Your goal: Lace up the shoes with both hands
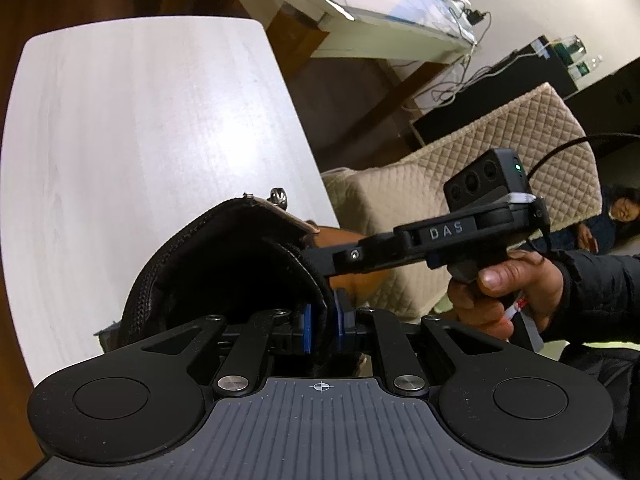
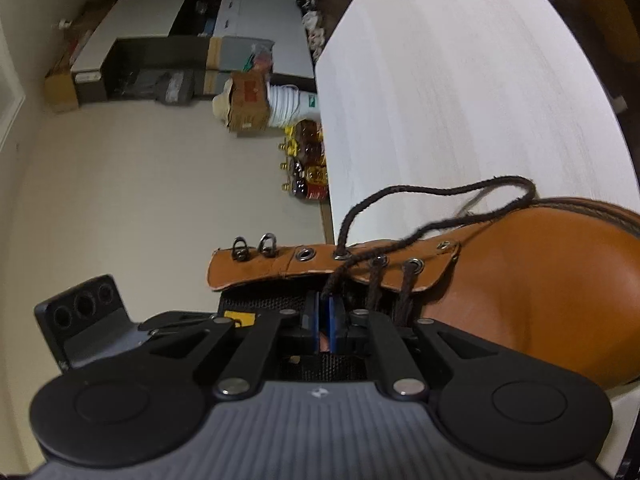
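On the pale table (image 2: pixel 460 80), a tan boot (image 2: pixel 520 288) lies near the front edge, its dark lace (image 2: pixel 420 208) looping out of an eyelet (image 2: pixel 341 255) partway up the flap. The right gripper (image 2: pixel 323 312), jaws nearly together, pinches the lace end just below that eyelet, apparently to thread it on. The left gripper (image 1: pixel 325 322) clamps the boot's padded black collar (image 1: pixel 224 264) (likely to steady it). Beyond the boot, a hand (image 1: pixel 508 292) grips the right tool.

Pale wood-grain table (image 2: pixel 460 100), tan leather boot (image 2: pixel 520 288) resting on it
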